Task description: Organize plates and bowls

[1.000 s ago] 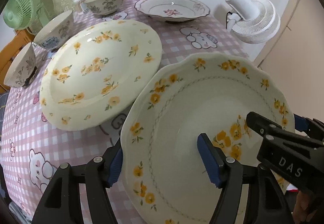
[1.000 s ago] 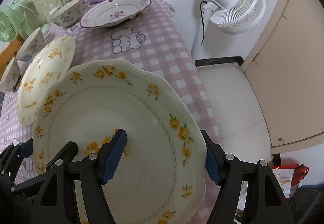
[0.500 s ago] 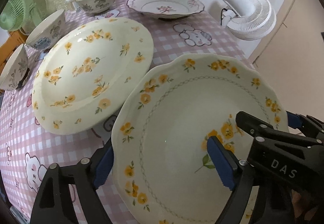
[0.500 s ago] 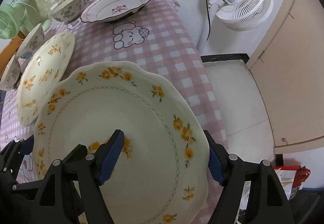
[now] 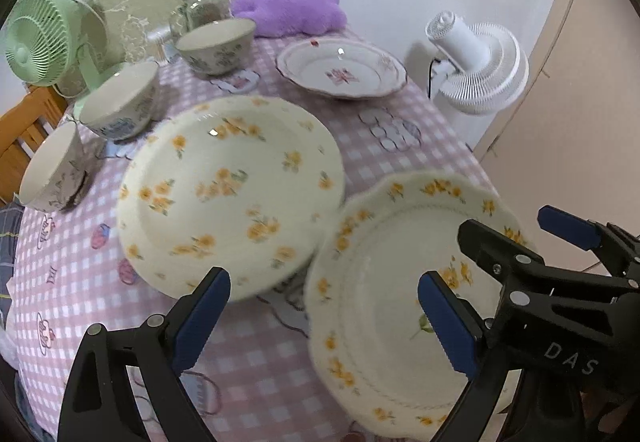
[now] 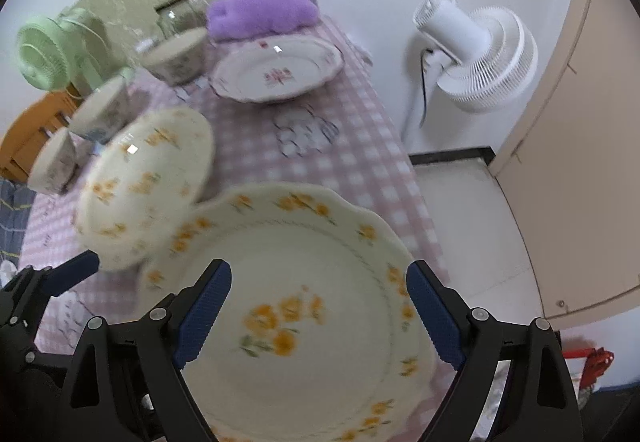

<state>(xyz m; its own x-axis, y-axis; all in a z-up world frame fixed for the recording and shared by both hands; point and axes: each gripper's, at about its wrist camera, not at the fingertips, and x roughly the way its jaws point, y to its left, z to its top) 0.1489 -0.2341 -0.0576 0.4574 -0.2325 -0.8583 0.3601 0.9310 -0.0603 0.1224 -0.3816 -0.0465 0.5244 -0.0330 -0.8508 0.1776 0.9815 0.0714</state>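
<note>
Both views are smeared with motion blur, so the flower prints read soft and some edges are hard to trace. The scalloped plate (image 6: 304, 306) with yellow flowers sits at the near right corner of the worktop (image 5: 72, 282), its rim overlapping the edge of the round yellow-flowered plate (image 5: 228, 194) beside it; whether the two touch cannot be told through the blur. The left gripper (image 5: 324, 318) has its jaws wide apart, the left one over the checked cloth, the right one over the scalloped plate's face, gripping nothing. The right gripper (image 6: 320, 318) also has its jaws spread, straddling that plate's near side, but the plate's nearest rim is cut off behind the gripper body, so contact there cannot be made out. Farther back stands a pink-flowered plate (image 5: 340, 70), and along the left side three bowls: one near the jar (image 5: 216, 46), one in the middle (image 5: 120, 102), and one tipped on its side (image 5: 52, 170). A glass jar (image 5: 202, 4) and a purple plush thing (image 5: 288, 10) sit at the far end. A green fan (image 5: 36, 38) is partly cropped at left; a white fan (image 5: 480, 66) stands off the worktop at right.
</note>
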